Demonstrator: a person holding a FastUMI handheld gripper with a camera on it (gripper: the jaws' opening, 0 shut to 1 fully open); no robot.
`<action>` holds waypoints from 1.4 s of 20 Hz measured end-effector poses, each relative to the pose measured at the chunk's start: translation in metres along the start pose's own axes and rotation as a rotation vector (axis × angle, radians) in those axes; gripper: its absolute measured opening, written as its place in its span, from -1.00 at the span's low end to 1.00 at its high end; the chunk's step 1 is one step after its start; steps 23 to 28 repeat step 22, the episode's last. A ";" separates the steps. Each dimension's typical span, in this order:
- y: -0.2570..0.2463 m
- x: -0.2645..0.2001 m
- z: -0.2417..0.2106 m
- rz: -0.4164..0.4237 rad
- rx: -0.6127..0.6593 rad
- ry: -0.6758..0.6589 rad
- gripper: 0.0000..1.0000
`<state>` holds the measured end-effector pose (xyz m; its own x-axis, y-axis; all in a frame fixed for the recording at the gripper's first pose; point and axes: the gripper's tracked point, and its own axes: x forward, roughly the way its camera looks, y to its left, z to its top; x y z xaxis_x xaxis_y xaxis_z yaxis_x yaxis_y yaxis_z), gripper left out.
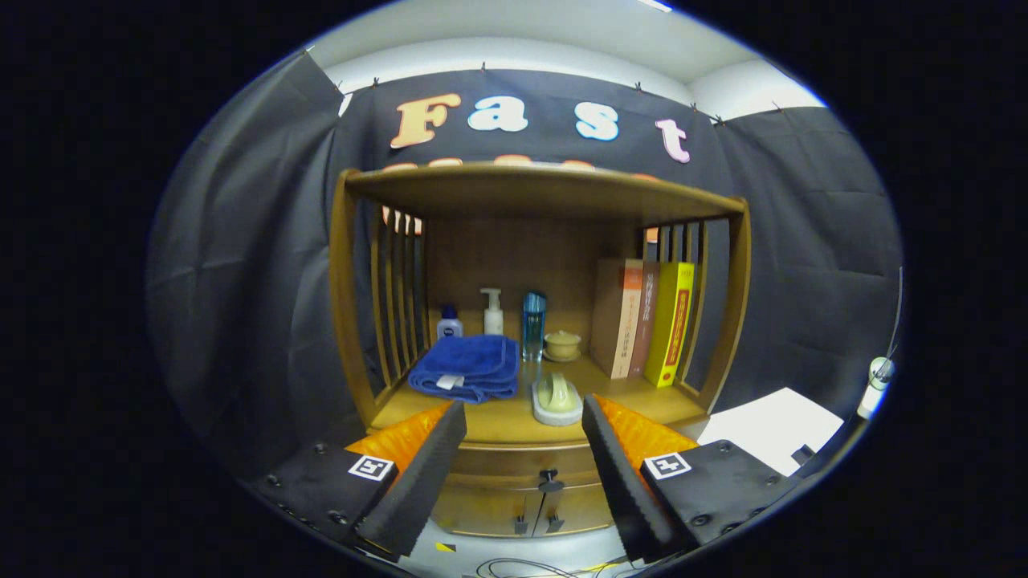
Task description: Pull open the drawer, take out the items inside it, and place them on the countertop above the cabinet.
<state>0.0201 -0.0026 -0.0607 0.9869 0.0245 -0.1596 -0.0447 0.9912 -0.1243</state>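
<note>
Before the cabinet (530, 321), drawer (522, 464) shut; gripper (524, 437) spread, holding nothing.
Countertop (498, 417) bears towel (466, 368), soap dish (557, 399); start or finished, unclear.

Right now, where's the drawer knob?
In the gripper view, the drawer knob sits on the closed drawer front under the countertop, between and beyond the open tongs, just above the lower cabinet doors.

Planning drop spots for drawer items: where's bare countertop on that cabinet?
Bare wood along the countertop front edge, between folded blue towel and soap dish; another patch ahead of the books. Crowded at the back: bottles and jar. Tongs open.
</note>
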 end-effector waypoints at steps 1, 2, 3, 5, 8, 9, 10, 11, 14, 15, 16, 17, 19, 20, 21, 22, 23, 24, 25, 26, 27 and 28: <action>0.001 -0.006 0.016 0.006 0.012 -0.022 0.95; 0.003 -0.012 0.028 0.013 0.025 -0.038 0.95; 0.005 -0.016 0.038 0.023 0.033 -0.053 0.95; 0.004 -0.022 0.052 0.023 0.021 -0.079 0.95; 0.003 -0.033 0.064 0.012 0.009 -0.086 0.95; 0.004 -0.032 0.061 0.013 0.019 -0.080 0.95; 0.005 -0.030 0.059 0.014 0.029 -0.078 0.95; 0.006 -0.029 0.057 0.014 0.033 -0.074 0.95; 0.009 -0.030 0.054 0.022 0.026 -0.073 0.95; 0.012 -0.030 0.054 0.029 0.023 -0.073 0.95; 0.016 -0.029 0.055 0.036 0.021 -0.075 0.95; 0.019 -0.029 0.054 0.044 0.017 -0.075 0.95; 0.022 -0.028 0.053 0.052 0.010 -0.072 0.95; 0.023 -0.028 0.052 0.055 0.010 -0.069 0.95; 0.024 -0.028 0.050 0.055 0.010 -0.067 0.95; 0.024 -0.029 0.049 0.057 0.012 -0.062 0.95; 0.024 -0.029 0.049 0.057 0.012 -0.062 0.95; 0.024 -0.029 0.049 0.057 0.012 -0.062 0.95; 0.024 -0.029 0.049 0.057 0.012 -0.062 0.95; 0.024 -0.029 0.049 0.057 0.012 -0.062 0.95; 0.024 -0.029 0.049 0.057 0.012 -0.062 0.95; 0.024 -0.029 0.049 0.057 0.012 -0.062 0.95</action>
